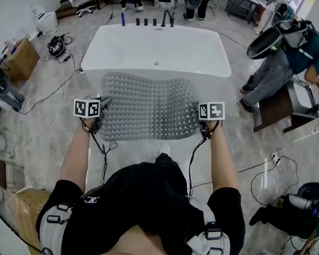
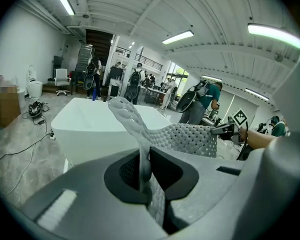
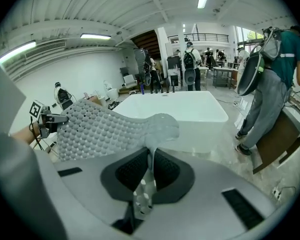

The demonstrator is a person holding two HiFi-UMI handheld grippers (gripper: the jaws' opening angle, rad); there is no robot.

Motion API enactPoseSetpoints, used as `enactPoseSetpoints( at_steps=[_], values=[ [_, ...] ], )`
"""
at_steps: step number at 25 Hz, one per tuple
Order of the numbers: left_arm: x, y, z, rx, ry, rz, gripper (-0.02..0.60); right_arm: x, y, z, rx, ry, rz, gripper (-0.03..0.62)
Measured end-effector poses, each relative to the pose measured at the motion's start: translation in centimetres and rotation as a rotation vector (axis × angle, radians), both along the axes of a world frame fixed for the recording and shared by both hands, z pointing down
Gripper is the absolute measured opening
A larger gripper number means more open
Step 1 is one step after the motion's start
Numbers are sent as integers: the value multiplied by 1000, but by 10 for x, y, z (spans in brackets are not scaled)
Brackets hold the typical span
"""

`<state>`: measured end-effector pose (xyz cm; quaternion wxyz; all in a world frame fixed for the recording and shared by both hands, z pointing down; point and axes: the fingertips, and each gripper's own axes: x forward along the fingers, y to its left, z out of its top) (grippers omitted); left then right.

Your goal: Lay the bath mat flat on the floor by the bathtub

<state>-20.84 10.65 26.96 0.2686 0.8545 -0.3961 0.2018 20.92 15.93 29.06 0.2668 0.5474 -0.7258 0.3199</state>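
Studded grey bath mat (image 1: 149, 108) held stretched between two grippers in front of the white bathtub (image 1: 109, 41)
At centre left of the head view, the left gripper (image 1: 102, 106) has its jaws pinched nearly together on the mat's left edge; the mat spans mid-frame, off the floor, its far edge overlapping the tub's near rim in the picture; at centre right, the right gripper (image 1: 200, 117) has its jaws clamped narrow on the right edge; a person in a teal shirt (image 1: 287, 57) stands at upper right
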Motion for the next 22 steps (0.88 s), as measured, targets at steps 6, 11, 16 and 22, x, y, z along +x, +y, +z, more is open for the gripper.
enactPoseSetpoints(
  at_steps=[6, 11, 16, 22],
  values=[
    [42, -68, 8, -57, -5, -32, 18, 32, -74, 11, -37, -9, -54, 18],
    [53, -104, 15, -99, -38, -61, 18, 47, -117, 21, -69, -33, -84, 18],
    [47, -130, 27, -135, -41, -82, 18, 53, -143, 35, -104, -33, -68, 18],
    [23, -146, 67, -209, -78, -69, 18, 43, -148, 64, -167, -43, -36, 18]
  ],
)
